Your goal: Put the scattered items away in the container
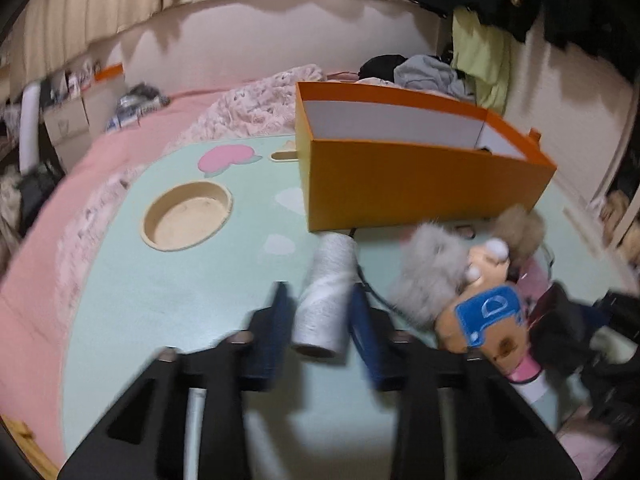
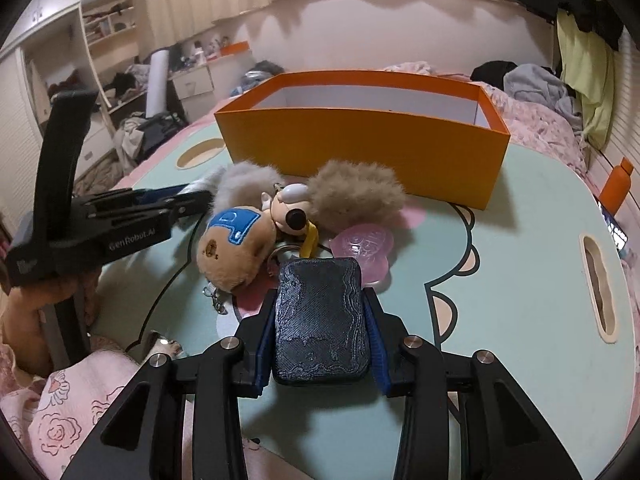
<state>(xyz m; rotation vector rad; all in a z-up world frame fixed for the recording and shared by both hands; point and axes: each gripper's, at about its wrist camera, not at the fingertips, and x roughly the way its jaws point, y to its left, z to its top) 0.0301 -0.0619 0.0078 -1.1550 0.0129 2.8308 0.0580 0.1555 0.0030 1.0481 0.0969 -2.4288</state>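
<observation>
An open orange box (image 1: 420, 184) with a white inside stands on the mint-green lap table; it also shows in the right wrist view (image 2: 360, 144). My left gripper (image 1: 318, 300) has its fingers around a white roll (image 1: 326, 300) lying on the table. My right gripper (image 2: 320, 312) is shut on a dark blue textured block (image 2: 320, 320). Ahead of it lie a tan plush with a blue patch (image 2: 236, 248), grey (image 2: 244, 184) and beige (image 2: 356, 196) fur pompoms, a small figure keychain (image 2: 292, 208) and a pink translucent piece (image 2: 364, 248).
The table (image 2: 500, 280) has a round cup recess (image 1: 188, 216) at the left and a slot handle (image 2: 598, 288) at the right. Pink bedding surrounds it. An orange bottle (image 2: 618, 184) stands at the right edge. Clothes are piled behind the box.
</observation>
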